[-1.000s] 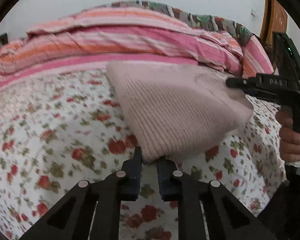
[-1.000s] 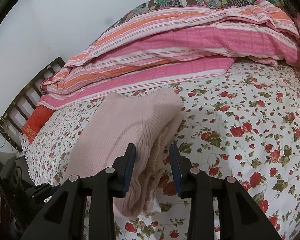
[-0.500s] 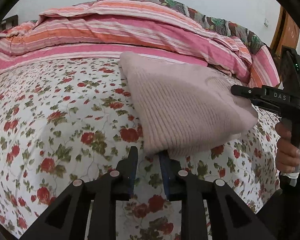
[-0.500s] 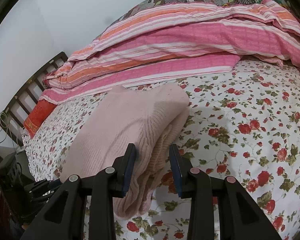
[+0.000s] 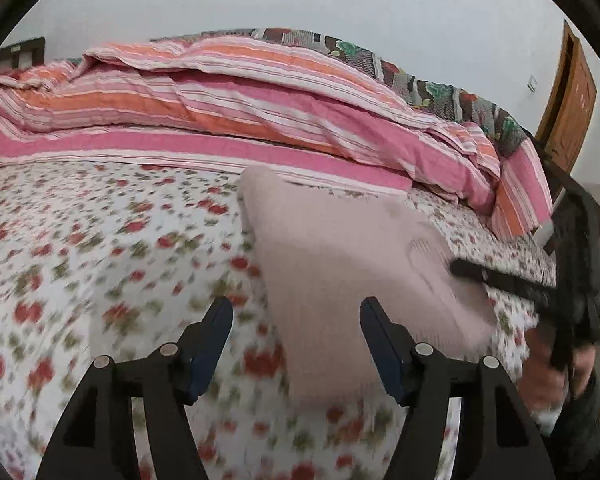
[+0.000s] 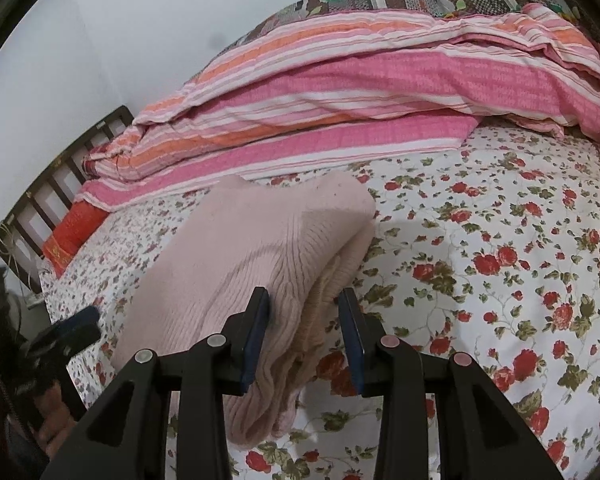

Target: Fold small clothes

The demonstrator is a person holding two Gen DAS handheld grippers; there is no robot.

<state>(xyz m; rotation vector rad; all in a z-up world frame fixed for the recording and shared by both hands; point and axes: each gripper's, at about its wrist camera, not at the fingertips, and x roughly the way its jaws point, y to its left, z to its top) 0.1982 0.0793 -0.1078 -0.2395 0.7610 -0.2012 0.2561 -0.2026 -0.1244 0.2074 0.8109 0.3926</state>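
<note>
A folded pale pink knitted garment lies on the floral bedsheet. My left gripper is open, its jaws wide apart either side of the garment's near end, holding nothing; this view is blurred. In the right wrist view the garment lies folded with its thick layered edge between the jaws of my right gripper. The right jaws stand apart around that edge and I cannot see them pressing it. The right gripper also shows in the left wrist view at the garment's right side.
A rolled pink and orange striped quilt lies along the far side of the bed. A dark wooden bed frame and a red cushion are at the left. A wooden door stands at the right.
My left gripper has let go of the garment's near edge and opened wide, and its view has swung. The right gripper has stayed around the folded edge.
</note>
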